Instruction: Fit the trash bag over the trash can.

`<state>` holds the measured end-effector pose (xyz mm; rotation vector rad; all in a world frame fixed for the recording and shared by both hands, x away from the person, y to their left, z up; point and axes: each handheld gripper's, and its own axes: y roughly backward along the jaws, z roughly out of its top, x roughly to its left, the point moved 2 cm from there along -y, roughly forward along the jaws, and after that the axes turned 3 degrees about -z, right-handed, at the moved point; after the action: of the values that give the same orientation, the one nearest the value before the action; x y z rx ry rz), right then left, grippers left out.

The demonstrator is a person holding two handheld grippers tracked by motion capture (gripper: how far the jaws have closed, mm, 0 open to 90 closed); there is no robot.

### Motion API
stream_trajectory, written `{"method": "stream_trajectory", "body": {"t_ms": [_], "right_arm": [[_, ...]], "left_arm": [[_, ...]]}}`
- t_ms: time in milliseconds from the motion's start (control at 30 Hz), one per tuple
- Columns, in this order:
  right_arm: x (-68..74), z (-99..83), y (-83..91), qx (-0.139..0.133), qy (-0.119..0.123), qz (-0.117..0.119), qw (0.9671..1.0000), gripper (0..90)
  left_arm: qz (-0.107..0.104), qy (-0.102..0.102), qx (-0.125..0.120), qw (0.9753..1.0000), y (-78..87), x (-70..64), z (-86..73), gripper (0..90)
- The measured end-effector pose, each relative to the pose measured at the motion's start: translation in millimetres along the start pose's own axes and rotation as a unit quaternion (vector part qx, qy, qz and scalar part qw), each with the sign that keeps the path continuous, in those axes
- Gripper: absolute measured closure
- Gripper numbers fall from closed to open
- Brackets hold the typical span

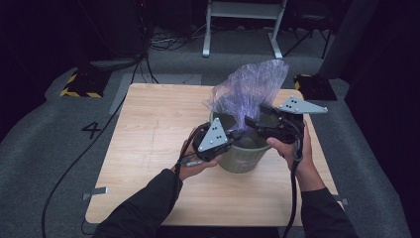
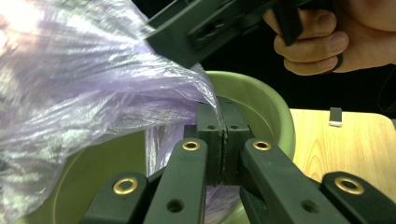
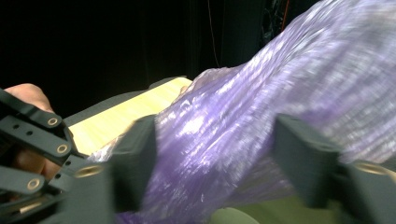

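A green bin [image 1: 243,157] stands on the wooden table [image 1: 153,129], with a crinkled purple plastic bag [image 1: 253,87] rising out of it. My left gripper [image 1: 236,134] is at the bin's near-left rim. In the left gripper view it [image 2: 221,135] is shut on a fold of the purple bag [image 2: 84,93] above the green bin [image 2: 266,100]. My right gripper [image 1: 250,122] comes in over the rim from the right. Its jaws [image 3: 219,158] stand wide open with the purple bag [image 3: 261,116] stretched between them, apart from both pads.
A metal clip [image 1: 94,192] sits on the table's left front edge. On the grey floor lie cables [image 1: 74,163], a yellow-and-black striped base [image 1: 79,85] and a painted 4 [image 1: 91,130]. White stand legs [image 1: 242,27] rise behind the table.
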<state>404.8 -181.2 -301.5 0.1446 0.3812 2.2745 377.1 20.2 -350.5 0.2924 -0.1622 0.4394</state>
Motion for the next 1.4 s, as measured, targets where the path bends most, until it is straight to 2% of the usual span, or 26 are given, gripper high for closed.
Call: {"method": "stream_trajectory", "body": {"t_ms": [67, 167, 233, 267, 333, 467, 500, 567, 700, 800, 900, 933, 1033, 1100, 1133, 1167, 1200, 1233, 1300, 1333, 1400], "right_arm": [[2.0, -0.2, -1.5, 0.002, 0.007, 0.0, 1.0, 57.3], [5.3, -0.8, -2.1, -0.003, 0.018, 0.005, 0.9998, 75.6], [7.6, -1.1, -0.3, -0.016, 0.029, 0.006, 0.9994, 85.1], [8.5, -1.4, 0.8, -0.02, 0.035, 0.004, 0.9992, 87.2], [9.1, -2.3, 2.7, -0.026, 0.041, 0.005, 0.9988, 89.2], [10.6, -4.9, 6.9, -0.028, 0.058, 0.013, 0.9978, 89.8], [11.7, -5.6, 8.2, -0.028, 0.067, 0.013, 0.9972, 89.8], [15.2, -8.0, 11.2, -0.026, 0.086, 0.018, 0.9958, 89.8], [23.2, -14.3, 15.8, -0.023, 0.108, 0.041, 0.9931, 89.7], [28.8, -18.3, 17.2, -0.017, 0.125, 0.043, 0.9911, 89.5], [36.2, -21.2, 16.5, -0.019, 0.135, 0.044, 0.9897, 88.8], [38.7, -22.1, 15.8, -0.019, 0.138, 0.045, 0.9892, 88.4], [48.3, -26.9, 12.9, -0.016, 0.162, 0.028, 0.9863, 87.1], [52.0, -29.2, 13.3, -0.026, 0.172, 0.013, 0.9846, 87.1], [53.6, -30.1, 13.7, -0.028, 0.178, 0.005, 0.9837, 87.1], [55.5, -31.1, 14.0, -0.029, 0.189, -0.008, 0.9814, 87.0], [57.0, -32.1, 14.7, -0.03, 0.203, -0.02, 0.9785, 87.0], [58.0, -33.1, 15.7, -0.032, 0.209, -0.025, 0.977, 87.1], [57.2, -34.3, 18.0, -0.035, 0.207, -0.023, 0.9774, 87.0], [56.1, -34.9, 18.9, -0.035, 0.205, -0.019, 0.978, 87.1], [54.8, -36.1, 19.5, -0.033, 0.199, -0.014, 0.9794, 87.0]], "left_arm": [[0.001, 0.002, 0.0, 1.0, -0.7, -0.3, -1.3, 88.8], [0.001, 0.003, 0.002, 1.0, -1.0, -0.6, -2.5, 87.8], [0.002, 0.001, 0.001, 1.0, -0.5, -0.8, -3.1, 83.9], [0.003, 0.004, 0.002, 1.0, -0.4, -1.0, -3.4, 79.2], [0.007, 0.006, -0.001, 1.0, 1.0, -0.9, -3.4, 68.1], [0.001, 0.028, -0.007, 0.9996, 9.5, -0.2, -1.7, 44.0], [-0.005, 0.034, -0.007, 0.9994, 11.8, 0.6, -1.2, 38.6], [-0.002, 0.04, -0.006, 0.9992, 18.1, 3.4, 0.4, 30.9], [-0.001, 0.055, -0.02, 0.9983, 33.5, 13.8, 7.2, 24.8], [0.002, 0.068, -0.032, 0.9972, 42.3, 23.1, 16.4, 23.7], [0.0, 0.064, -0.035, 0.9973, 42.9, 27.8, 27.7, 22.2], [-0.004, 0.067, -0.038, 0.997, 41.4, 30.2, 32.5, 22.1], [-0.012, 0.084, -0.035, 0.9958, 34.5, 37.4, 41.6, 20.8], [-0.017, 0.092, -0.034, 0.995, 30.4, 41.3, 44.6, 23.0], [-0.019, 0.09, -0.034, 0.9952, 28.6, 42.1, 45.6, 26.8], [-0.016, 0.083, -0.036, 0.9958, 27.1, 42.2, 46.1, 34.1], [-0.02, 0.076, -0.034, 0.9963, 25.9, 42.0, 46.2, 41.0], [-0.028, 0.068, -0.033, 0.9967, 24.6, 41.5, 45.6, 49.8], [-0.026, 0.056, -0.026, 0.9978, 21.9, 40.8, 43.9, 61.7], [-0.031, 0.057, -0.023, 0.9976, 20.4, 41.1, 42.9, 68.7], [-0.034, 0.059, -0.021, 0.9974, 17.3, 41.4, 41.4, 76.8]]}}
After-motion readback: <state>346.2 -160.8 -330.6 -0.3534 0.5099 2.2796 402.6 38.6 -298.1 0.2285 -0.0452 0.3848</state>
